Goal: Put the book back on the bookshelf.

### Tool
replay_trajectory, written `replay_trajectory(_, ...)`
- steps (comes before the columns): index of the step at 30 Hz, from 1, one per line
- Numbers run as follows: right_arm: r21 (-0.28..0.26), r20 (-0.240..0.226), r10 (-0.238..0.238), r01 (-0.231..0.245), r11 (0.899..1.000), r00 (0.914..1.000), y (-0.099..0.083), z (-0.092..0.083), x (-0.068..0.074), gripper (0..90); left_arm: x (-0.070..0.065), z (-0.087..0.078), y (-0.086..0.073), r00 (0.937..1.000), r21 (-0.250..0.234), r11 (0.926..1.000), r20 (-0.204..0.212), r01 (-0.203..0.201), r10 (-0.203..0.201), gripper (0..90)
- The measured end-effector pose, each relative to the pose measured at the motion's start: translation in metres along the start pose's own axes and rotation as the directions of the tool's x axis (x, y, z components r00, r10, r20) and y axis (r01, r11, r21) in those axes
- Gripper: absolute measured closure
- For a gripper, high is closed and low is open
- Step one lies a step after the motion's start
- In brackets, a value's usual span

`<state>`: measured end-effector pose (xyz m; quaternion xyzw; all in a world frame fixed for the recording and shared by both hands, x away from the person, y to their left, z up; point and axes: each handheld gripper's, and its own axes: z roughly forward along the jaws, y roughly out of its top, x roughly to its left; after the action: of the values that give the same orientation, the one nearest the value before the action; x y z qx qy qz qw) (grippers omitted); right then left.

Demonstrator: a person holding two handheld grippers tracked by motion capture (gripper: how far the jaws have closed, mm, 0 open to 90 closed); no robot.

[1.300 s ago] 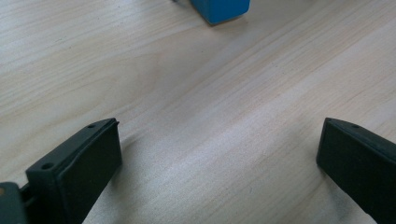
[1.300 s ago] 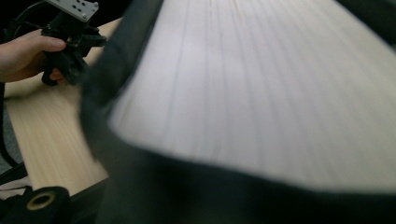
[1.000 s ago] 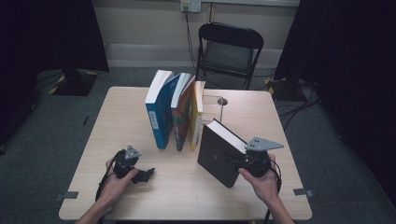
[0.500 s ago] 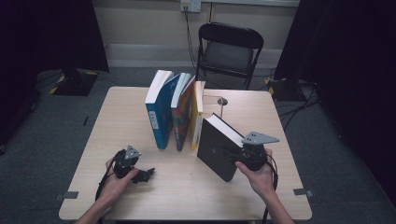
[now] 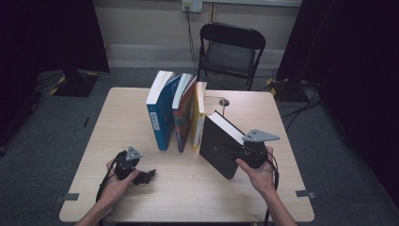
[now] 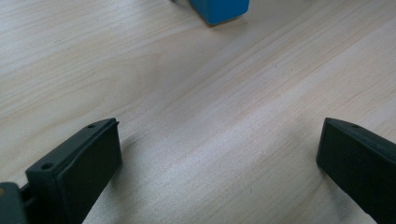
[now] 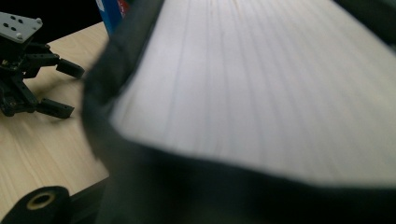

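A thick black book with white page edges leans tilted above the table, its upper edge close to the yellow book. My right gripper is shut on the book's right side, and a hand holds the gripper from below. A blue book and an orange-and-teal book stand upright beside the yellow one. My left gripper rests on the table at the front left, open, with bare wood between its jaws. The blue book's corner lies ahead of it.
The light wooden table has bare wood left of the books and along the front edge. A small metal knob sits behind the black book. A black folding chair stands beyond the far edge. The left gripper appears far off in the right gripper view.
My right gripper has carried the black book slightly left and away, nearer the standing books. The left gripper has stayed where it was.
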<state>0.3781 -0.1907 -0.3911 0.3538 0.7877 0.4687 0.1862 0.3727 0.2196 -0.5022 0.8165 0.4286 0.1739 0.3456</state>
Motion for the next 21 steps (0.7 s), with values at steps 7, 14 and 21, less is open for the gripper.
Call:
replay_trajectory(7,0.016,-0.005,-0.002,0.002,1.0,1.0,0.002,0.0,-0.002,51.0,0.0,0.0,0.0,1.0,0.0,1.0,0.0,0.0,0.0,0.0)
replay_trajectory(14,0.057,-0.015,0.005,-0.004,0.998,0.9999,0.02,-0.007,0.0,46.4,0.0,0.0,0.0,1.0,0.0,1.0,0.0,0.001,-0.001,0.0)
replay_trajectory(21,0.153,-0.032,0.029,-0.024,0.988,0.9991,0.037,-0.012,-0.001,45.3,0.0,0.0,0.0,1.0,0.0,1.0,0.0,0.001,-0.001,0.0)
